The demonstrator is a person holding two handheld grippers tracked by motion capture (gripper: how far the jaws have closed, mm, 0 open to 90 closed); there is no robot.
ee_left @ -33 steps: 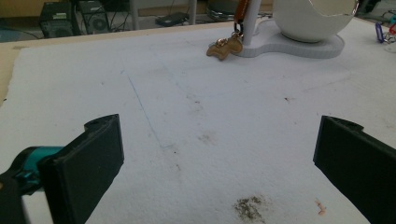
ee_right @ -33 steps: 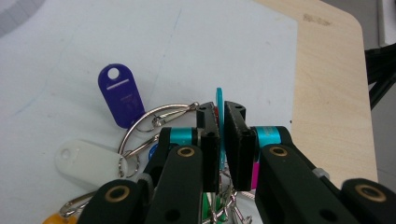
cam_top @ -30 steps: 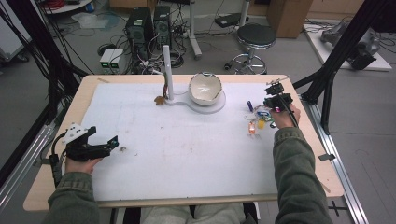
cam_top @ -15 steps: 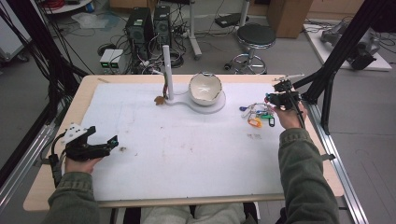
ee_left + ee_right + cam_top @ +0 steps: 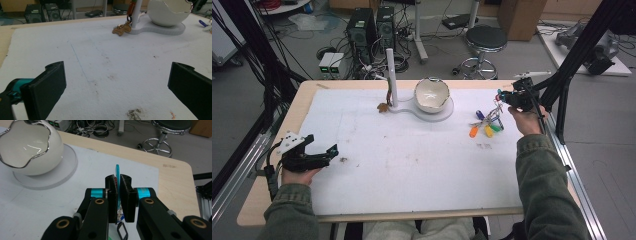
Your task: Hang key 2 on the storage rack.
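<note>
My right gripper (image 5: 507, 97) is held above the table's far right, shut on a flat teal tag (image 5: 117, 171) that stands upright between its pads. From it dangles a bunch of keys (image 5: 485, 125) with blue, orange, yellow and green caps, over the white mat (image 5: 412, 160). My left gripper (image 5: 330, 151) rests low at the mat's left edge, jaws wide open (image 5: 117, 82) and nothing between them. A white egg-shaped bowl (image 5: 431, 94) (image 5: 27, 147) sits on a white base with an upright post (image 5: 390, 75).
A brown charm (image 5: 383, 106) (image 5: 121, 28) hangs from the post and lies on the mat. Dirt specks (image 5: 133, 113) mark the mat near my left gripper. A black frame strut (image 5: 562, 95) rises beside the table's right edge. A stool (image 5: 484, 40) stands beyond the table.
My right gripper has risen and drawn toward the far right corner, lifting the key bunch off the mat. The left gripper has stayed put.
</note>
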